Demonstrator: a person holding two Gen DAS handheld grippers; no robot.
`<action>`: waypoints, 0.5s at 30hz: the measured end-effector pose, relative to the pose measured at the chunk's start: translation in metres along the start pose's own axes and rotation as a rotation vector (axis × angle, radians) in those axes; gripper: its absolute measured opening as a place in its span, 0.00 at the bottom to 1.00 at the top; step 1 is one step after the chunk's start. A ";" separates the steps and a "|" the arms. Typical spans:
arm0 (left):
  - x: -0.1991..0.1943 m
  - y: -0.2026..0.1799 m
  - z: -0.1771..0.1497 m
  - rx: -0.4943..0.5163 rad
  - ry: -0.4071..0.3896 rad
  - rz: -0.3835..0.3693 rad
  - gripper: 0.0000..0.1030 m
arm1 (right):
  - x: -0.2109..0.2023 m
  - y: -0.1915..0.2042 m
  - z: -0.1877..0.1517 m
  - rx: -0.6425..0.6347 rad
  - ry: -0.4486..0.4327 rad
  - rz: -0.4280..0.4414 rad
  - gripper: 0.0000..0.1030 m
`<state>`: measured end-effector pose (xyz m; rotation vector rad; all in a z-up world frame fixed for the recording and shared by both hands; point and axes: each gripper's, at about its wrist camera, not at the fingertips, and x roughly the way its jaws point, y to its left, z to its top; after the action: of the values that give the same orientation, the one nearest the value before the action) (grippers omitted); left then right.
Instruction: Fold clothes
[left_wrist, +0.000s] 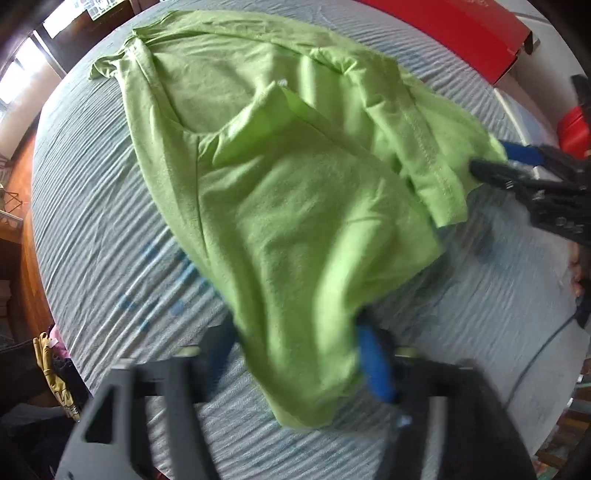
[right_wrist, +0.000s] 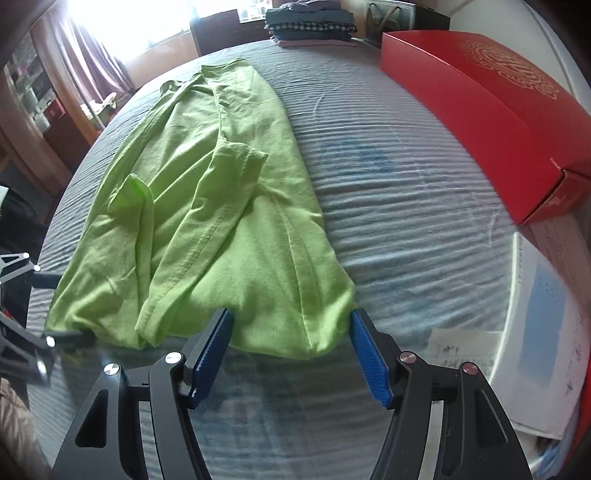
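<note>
A lime-green shirt (left_wrist: 295, 192) lies crumpled on the blue-grey striped cloth (left_wrist: 92, 206) that covers the round table. One sleeve (right_wrist: 221, 192) is folded over the shirt (right_wrist: 207, 221). In the left wrist view my left gripper (left_wrist: 295, 354) points down over the shirt's near edge. Its fingers are blurred and stand apart, with cloth filling the gap between them. My right gripper (right_wrist: 290, 328) is open, and its blue pads (right_wrist: 365, 354) flank the shirt's near hem without pressing on it. From the left wrist view the right gripper (left_wrist: 493, 162) sits at the shirt's right edge.
A long red box (right_wrist: 480, 110) lies along the table's right side. White printed papers (right_wrist: 546, 314) sit nearer, at the right. A stack of folded clothes (right_wrist: 310, 26) stands at the far edge. Bare striped cloth (right_wrist: 406, 221) spreads right of the shirt.
</note>
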<state>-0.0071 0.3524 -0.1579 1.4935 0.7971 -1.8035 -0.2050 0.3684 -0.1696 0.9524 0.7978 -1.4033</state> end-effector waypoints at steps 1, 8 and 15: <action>0.000 0.000 0.001 0.000 0.005 -0.013 0.34 | 0.002 -0.001 0.000 -0.004 0.008 -0.011 0.63; -0.015 0.014 0.015 0.024 -0.040 -0.101 0.11 | -0.004 -0.008 0.006 0.034 0.060 -0.033 0.09; -0.069 0.066 0.057 -0.007 -0.174 -0.138 0.11 | -0.045 -0.003 0.046 0.121 -0.092 0.121 0.09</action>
<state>0.0213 0.2751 -0.0833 1.2823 0.8357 -1.9990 -0.2134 0.3469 -0.1093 1.0048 0.5825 -1.3912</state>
